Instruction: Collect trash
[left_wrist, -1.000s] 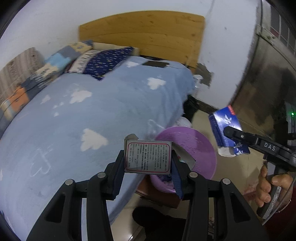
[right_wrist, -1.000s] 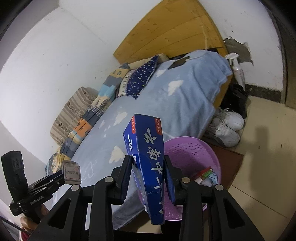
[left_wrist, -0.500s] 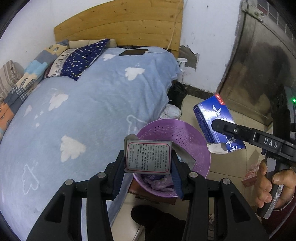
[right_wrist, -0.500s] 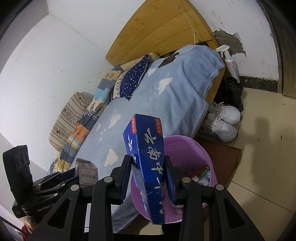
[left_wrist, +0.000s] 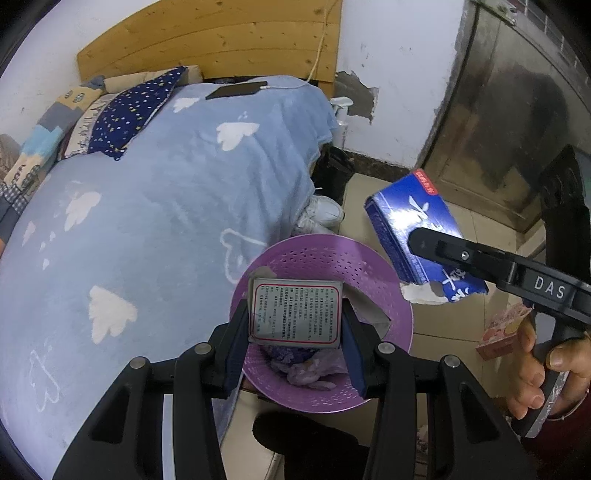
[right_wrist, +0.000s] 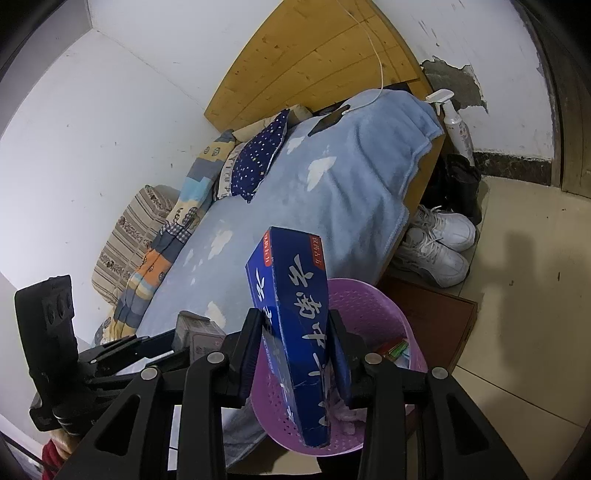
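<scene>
— Pinching what in your left gripper (left_wrist: 295, 325)?
— A flat foil packet (left_wrist: 294, 318) with red-framed print, held above my perforated purple plastic basket (left_wrist: 391, 295).
— And the right gripper (right_wrist: 295, 354)?
— Clamped on a long blue carton (right_wrist: 295, 332), torn at one end. Fleecy cloud blanket (left_wrist: 166, 221) beside; white sneakers (right_wrist: 436, 243) behind.
</scene>
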